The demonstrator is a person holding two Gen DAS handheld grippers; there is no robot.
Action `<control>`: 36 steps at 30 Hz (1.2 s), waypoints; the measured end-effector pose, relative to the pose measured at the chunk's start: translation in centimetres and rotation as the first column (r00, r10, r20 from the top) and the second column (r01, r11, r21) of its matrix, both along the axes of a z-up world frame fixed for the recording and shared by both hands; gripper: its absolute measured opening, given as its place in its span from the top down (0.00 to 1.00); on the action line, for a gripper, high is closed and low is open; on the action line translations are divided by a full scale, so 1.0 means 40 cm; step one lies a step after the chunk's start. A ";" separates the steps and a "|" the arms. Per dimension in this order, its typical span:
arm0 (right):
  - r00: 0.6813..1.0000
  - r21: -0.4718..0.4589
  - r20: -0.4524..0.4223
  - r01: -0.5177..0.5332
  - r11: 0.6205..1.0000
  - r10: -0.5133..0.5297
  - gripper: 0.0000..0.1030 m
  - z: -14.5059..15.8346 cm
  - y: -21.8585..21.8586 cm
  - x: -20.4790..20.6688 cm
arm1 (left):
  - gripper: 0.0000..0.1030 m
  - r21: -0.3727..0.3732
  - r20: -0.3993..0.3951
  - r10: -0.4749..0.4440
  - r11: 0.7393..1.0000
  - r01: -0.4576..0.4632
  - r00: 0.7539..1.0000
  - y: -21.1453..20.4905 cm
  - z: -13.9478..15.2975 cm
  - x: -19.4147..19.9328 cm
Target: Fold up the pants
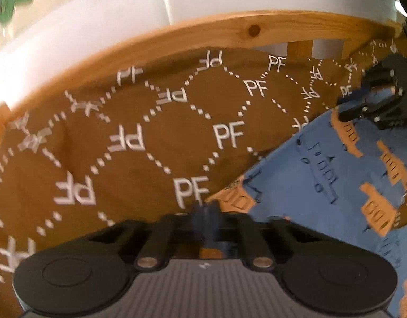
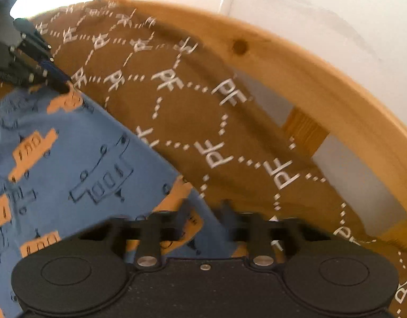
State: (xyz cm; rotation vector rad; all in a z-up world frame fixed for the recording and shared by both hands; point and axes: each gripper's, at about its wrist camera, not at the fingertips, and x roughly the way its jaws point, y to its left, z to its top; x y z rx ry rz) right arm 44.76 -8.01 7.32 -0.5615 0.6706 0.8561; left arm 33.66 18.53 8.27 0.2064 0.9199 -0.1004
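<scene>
Closest to the left wrist lens sits the left gripper [image 1: 204, 212], its dark fingers drawn right together at the near edge of the blue pants [image 1: 322, 185], and a sliver of blue and orange cloth shows between the tips, so it looks pinched on the fabric there, though motion blur softens the contact. Those pants, blue with orange and outlined little vehicles printed on them, lie spread over a brown bedspread [image 1: 123, 137] patterned with white "PF" letters and dotted diamond lines. Over in the right wrist view, the right gripper [image 2: 206, 212] hangs above the pants' edge [image 2: 70, 159] with its fingers [image 2: 227, 212] standing a little apart; blue and orange cloth shows in the gap between them, and whether the pads actually press on it I cannot tell through the blur. Each camera catches the other tool too: the right gripper shows up at the far right edge of the left view, down at the top corner of the pants, and the left gripper sits at the upper left of the right view, its tip on the garment's far corner. Behind the bedspread runs a curved pine bed frame [image 1: 230, 29] with a dark knot, and beyond that a white wall [image 2: 322, 5].
</scene>
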 end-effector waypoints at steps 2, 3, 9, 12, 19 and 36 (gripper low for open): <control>1.000 0.003 0.025 -0.008 1.000 0.008 1.00 0.002 -0.001 -0.024 | 0.99 0.003 0.041 -0.003 1.000 0.003 0.999 -0.010 0.005 -0.010; 0.998 0.014 0.055 -0.003 1.000 0.002 1.00 0.010 -0.007 -0.046 | 1.00 0.017 0.081 -0.017 1.000 0.015 0.997 -0.017 0.012 -0.026; 0.981 0.099 0.193 0.016 0.995 -0.035 1.00 0.061 -0.078 -0.235 | 1.00 0.052 0.270 -0.055 0.998 0.043 0.961 -0.029 0.075 -0.154; 0.968 0.127 0.246 0.007 0.992 -0.039 1.00 0.068 -0.112 -0.365 | 1.00 0.119 0.329 -0.134 0.988 0.099 0.935 -0.053 0.089 -0.234; 0.954 0.149 0.298 -0.019 0.989 -0.026 1.00 0.055 -0.178 -0.639 | 1.00 0.297 0.386 -0.344 0.925 0.238 0.856 -0.125 0.083 -0.435; 0.983 0.176 0.130 0.107 0.979 -0.130 1.00 -0.180 -0.175 -0.977 | 1.00 0.440 0.116 -0.576 0.760 0.478 0.809 -0.181 -0.166 -0.701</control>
